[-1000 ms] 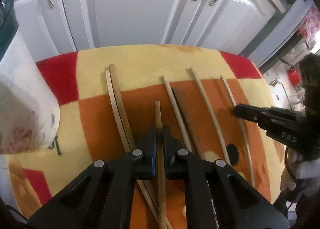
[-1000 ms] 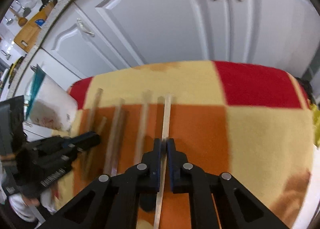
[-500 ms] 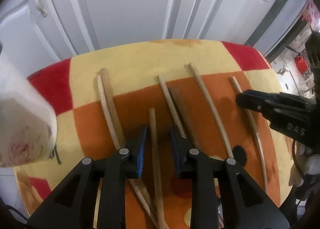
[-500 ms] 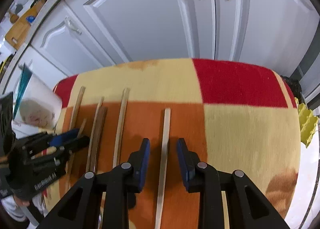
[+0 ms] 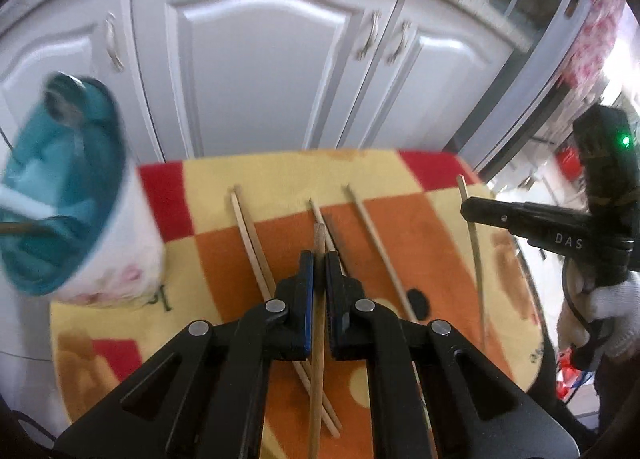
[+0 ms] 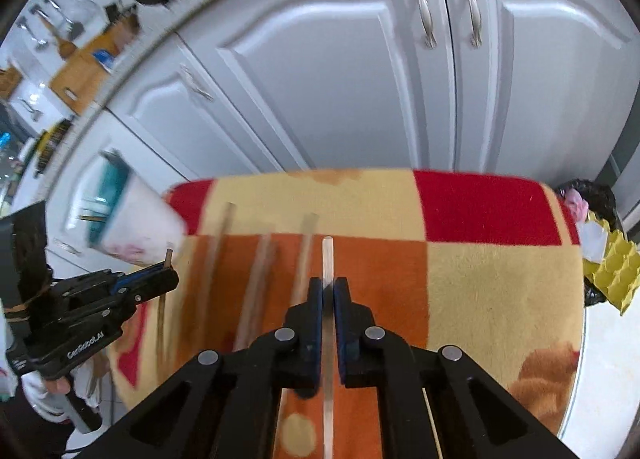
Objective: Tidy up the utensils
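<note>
Left wrist view: the left gripper (image 5: 319,259) is pinched on a brown chopstick (image 5: 317,359), which runs between the pads and on toward the camera, its near end cut off by the frame's lower edge. Half a second ago these jaws stood spread with the stick lying loose between them on the checked cloth (image 5: 280,183); now they are pressed onto it and its far tip stands clear above the cloth. On the cloth lie a pair of pale sticks (image 5: 250,235) to the left and another stick (image 5: 378,247) to the right; a dark stick just right of the gripper is mostly hidden by the finger. The white cup (image 5: 76,195) with a teal inside sits at the far left, blurred, its contents hard to make out. At the right, the right gripper (image 5: 470,209) clamps a thin stick (image 5: 476,259), held by a gloved hand (image 5: 612,315).

Right wrist view: the right gripper (image 6: 328,291) is closed on a pale chopstick (image 6: 327,259), which extends beyond the pads toward the far cabinets and back below the frame. Earlier it lay flat between parted jaws. The sticks left of it are smeared by motion blur. The left gripper (image 6: 170,279) at the left edge grips its stick (image 6: 161,315), beside the blurred cup (image 6: 140,227).
</note>
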`<state>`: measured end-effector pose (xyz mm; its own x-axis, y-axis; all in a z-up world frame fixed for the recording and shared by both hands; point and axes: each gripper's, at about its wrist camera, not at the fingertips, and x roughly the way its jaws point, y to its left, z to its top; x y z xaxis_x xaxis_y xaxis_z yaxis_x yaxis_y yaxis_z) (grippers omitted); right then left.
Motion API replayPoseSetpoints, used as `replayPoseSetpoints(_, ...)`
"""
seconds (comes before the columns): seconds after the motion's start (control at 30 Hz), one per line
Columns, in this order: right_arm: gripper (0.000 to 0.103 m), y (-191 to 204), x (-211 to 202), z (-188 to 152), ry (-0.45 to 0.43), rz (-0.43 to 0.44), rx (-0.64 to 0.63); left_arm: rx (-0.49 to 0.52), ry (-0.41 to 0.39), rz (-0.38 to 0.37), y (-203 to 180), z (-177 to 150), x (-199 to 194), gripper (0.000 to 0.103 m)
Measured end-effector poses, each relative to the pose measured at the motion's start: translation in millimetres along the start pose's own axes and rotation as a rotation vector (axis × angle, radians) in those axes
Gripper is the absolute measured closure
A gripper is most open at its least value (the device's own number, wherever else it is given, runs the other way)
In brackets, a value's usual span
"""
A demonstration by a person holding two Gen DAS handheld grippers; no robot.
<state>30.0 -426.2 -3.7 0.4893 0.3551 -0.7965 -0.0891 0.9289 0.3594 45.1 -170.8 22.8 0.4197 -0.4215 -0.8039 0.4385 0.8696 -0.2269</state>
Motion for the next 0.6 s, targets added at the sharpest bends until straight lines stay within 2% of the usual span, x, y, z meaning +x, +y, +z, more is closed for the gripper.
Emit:
replayPoseSetpoints(0.17, 0.098, 21.5, -40.0, -7.4, -0.064, 0.065, -0.009, 0.0, -0.075, -0.026, 3.6, -9.0, -45.3, 0.099)
replayPoseSetpoints(0.3, 0.098, 41.9, -66.2, -15.2, -0.101, 0.084, -0.045, -0.016, -0.129, -0.045, 11.3, -20.5, -81.5, 0.099)
replayPoseSetpoints(0.6, 0.098, 89.6, -99.1, -16.0, -0.161, 0.115, -0.14, -0.032, -0.218, -0.007, 22.7, -30.6, -133.5, 0.099)
